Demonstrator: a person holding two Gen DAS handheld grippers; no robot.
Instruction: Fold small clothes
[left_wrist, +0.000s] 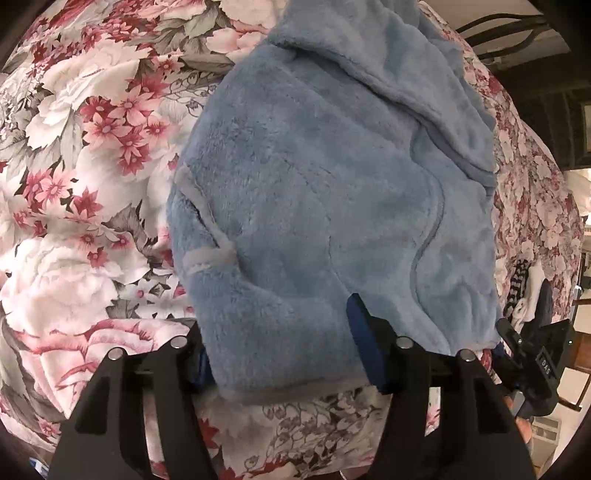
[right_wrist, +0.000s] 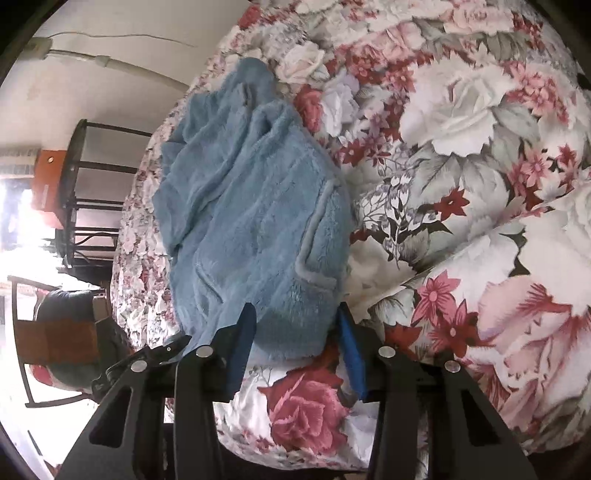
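Observation:
A small light-blue fleece garment (left_wrist: 332, 177) lies partly folded on a floral bedspread (left_wrist: 92, 147). In the left wrist view my left gripper (left_wrist: 280, 343) is open, its fingers on either side of the garment's near hem; the left finger is mostly hidden under the fleece, the right blue pad (left_wrist: 364, 332) shows. In the right wrist view the same garment (right_wrist: 251, 206) lies ahead, and my right gripper (right_wrist: 295, 332) is open with its blue pads (right_wrist: 243, 343) on either side of the garment's near corner. The right gripper also shows at the left view's right edge (left_wrist: 535, 343).
The floral bedspread (right_wrist: 461, 166) covers the whole bed and is rumpled. A dark round metal rack (right_wrist: 85, 192) and an orange object (right_wrist: 46, 184) stand beyond the bed's edge. A wooden chair with dark clothing (right_wrist: 62, 321) stands at the left.

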